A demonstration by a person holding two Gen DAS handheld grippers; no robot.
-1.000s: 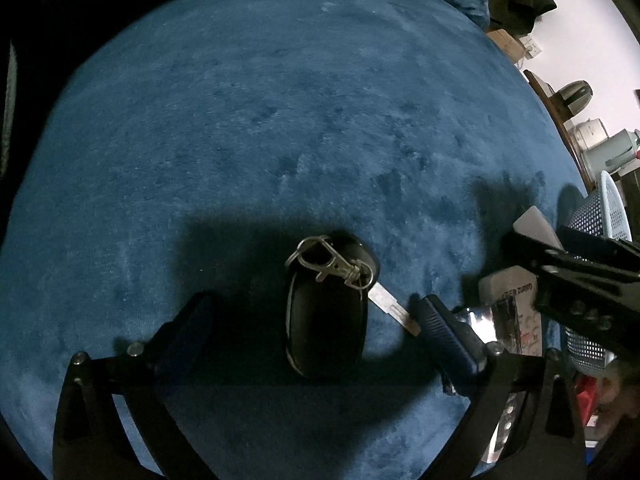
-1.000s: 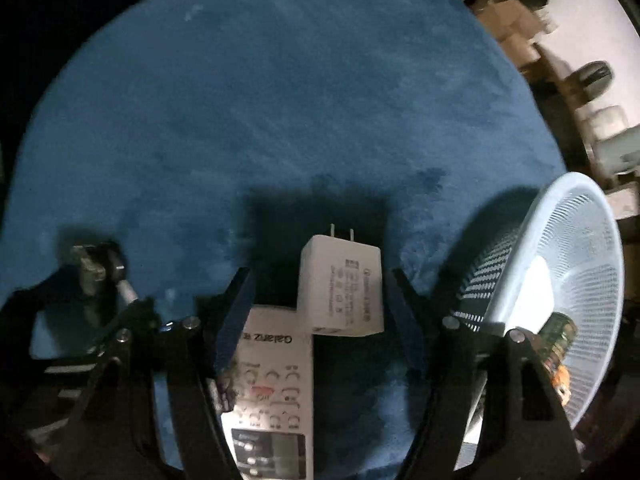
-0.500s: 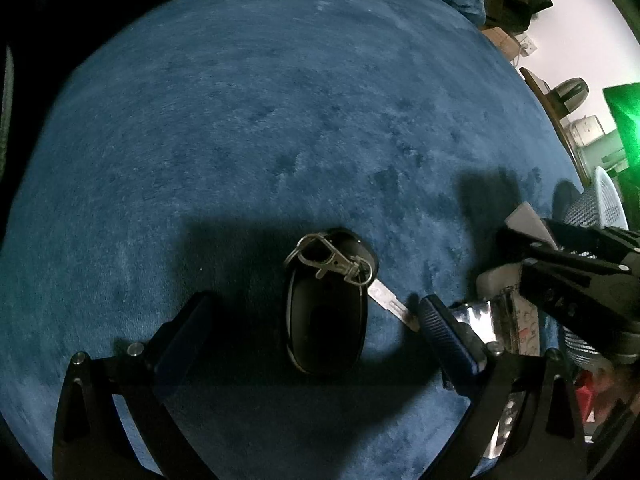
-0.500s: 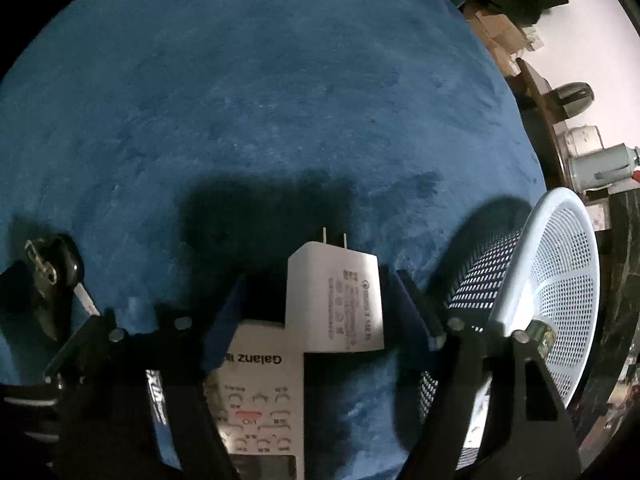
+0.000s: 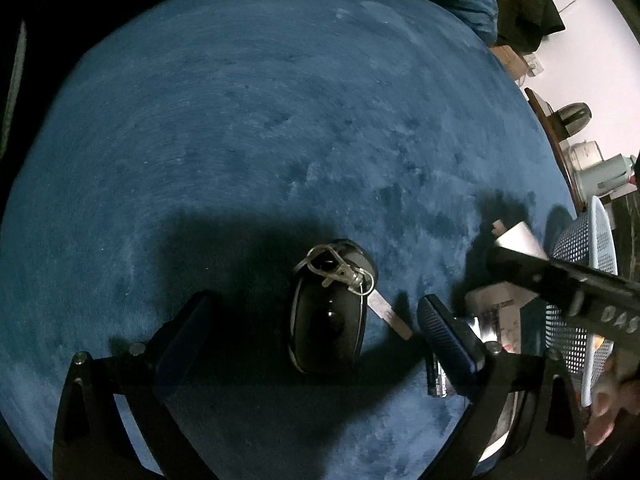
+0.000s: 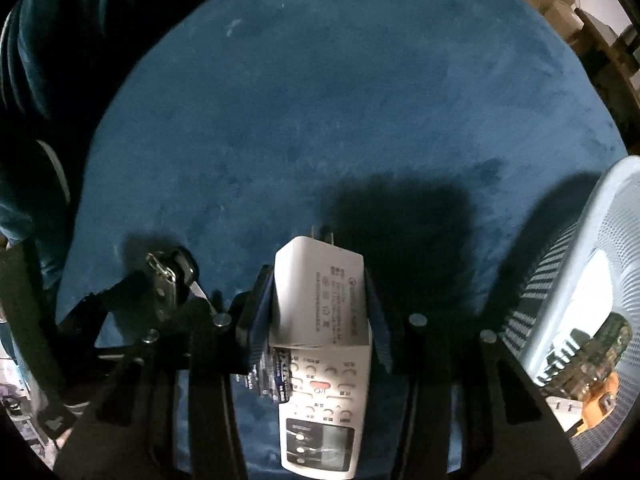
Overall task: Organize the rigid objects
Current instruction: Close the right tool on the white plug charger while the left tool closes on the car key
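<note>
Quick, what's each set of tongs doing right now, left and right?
Left tongs: open, straddling the black car key fob, not gripping it.
Right tongs: closed on the white charger plug, just tightened onto it.

Both wrist cameras look steeply down, close over the blue plush surface (image 5: 280, 128), each framed by its own fingers. The left view centres on the car key (image 5: 328, 312); the right view, just to its right, shows that key (image 6: 172, 276) at its left edge. Both share the white charger (image 6: 320, 292) and mesh basket (image 6: 592, 248).
</note>
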